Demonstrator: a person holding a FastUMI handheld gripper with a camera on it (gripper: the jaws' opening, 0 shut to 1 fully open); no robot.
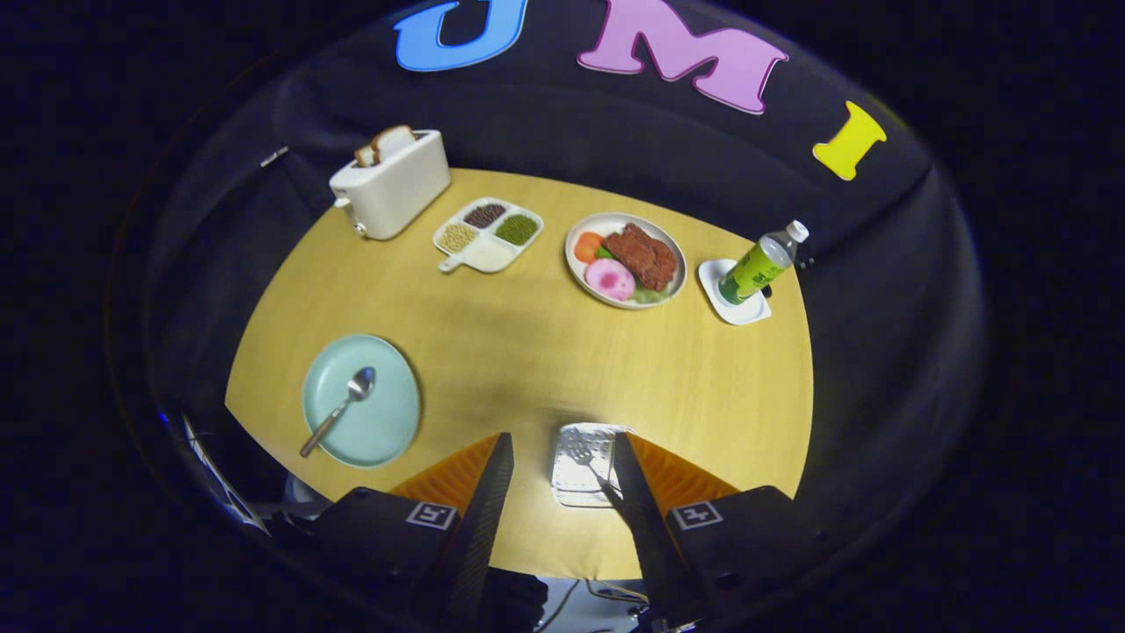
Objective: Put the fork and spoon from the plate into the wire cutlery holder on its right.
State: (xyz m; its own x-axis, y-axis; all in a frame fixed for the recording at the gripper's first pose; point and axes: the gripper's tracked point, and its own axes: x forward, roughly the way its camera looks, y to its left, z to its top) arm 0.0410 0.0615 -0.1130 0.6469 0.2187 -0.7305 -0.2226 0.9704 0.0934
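I look down on a round wooden table (527, 352). A pale green plate (387, 413) lies off to the left of my fingers, with a metal spoon (341, 406) across it, bowl end up and to the right. The wire cutlery holder (571, 483) stands just ahead, close against my right finger, seen from above. A fork (587, 459) rests inside it, tines up and handle slanting toward that finger. My gripper (561, 440) hangs above the table's near edge, open, with nothing between its fingers.
At the back stand a white toaster (391, 183) with bread in it, a divided dish of beans (488, 236), a plate of food (626, 259) and a green bottle (760, 264) on a small white saucer (736, 306). Bare wood spans the middle.
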